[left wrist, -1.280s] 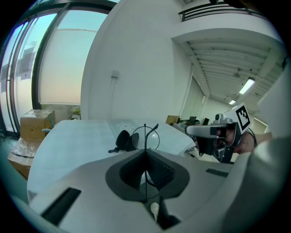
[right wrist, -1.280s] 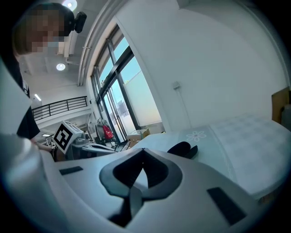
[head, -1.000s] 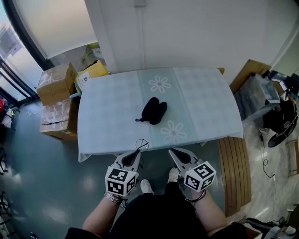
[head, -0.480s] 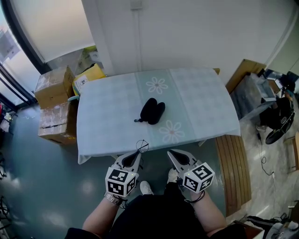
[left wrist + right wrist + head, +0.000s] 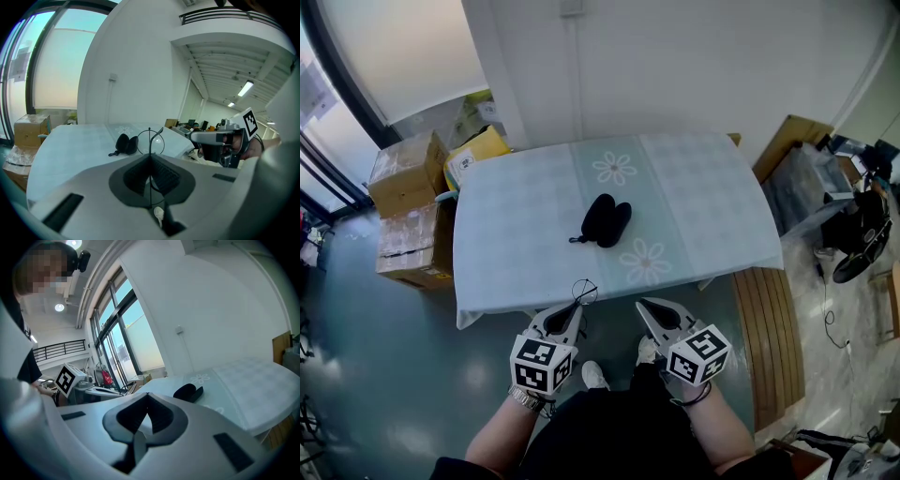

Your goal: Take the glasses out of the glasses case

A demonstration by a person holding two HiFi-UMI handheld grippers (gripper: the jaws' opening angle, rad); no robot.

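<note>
A black glasses case (image 5: pixel 607 220) lies open on the pale cloth-covered table (image 5: pixel 516 253), a short strap at its left end. It also shows in the left gripper view as the case (image 5: pixel 125 143) and in the right gripper view as the case (image 5: pixel 188 391). My left gripper (image 5: pixel 578 306) hangs below the table's front edge, shut on thin round wire-rimmed glasses (image 5: pixel 584 292). One lens ring of the glasses (image 5: pixel 151 140) sticks up past the left gripper's tip (image 5: pixel 150 155). My right gripper (image 5: pixel 643 306) is beside it, shut with nothing in it (image 5: pixel 147 405).
Cardboard boxes (image 5: pixel 408 169) are stacked left of the table by the window. A wooden bench (image 5: pixel 773 333) runs along the table's right side, with bags and clutter (image 5: pixel 853 225) beyond it. A white wall backs the table. The person's shoes (image 5: pixel 594 375) are on the grey floor.
The head view has drifted slightly. Both grippers, the held glasses and the case stay where they were.
</note>
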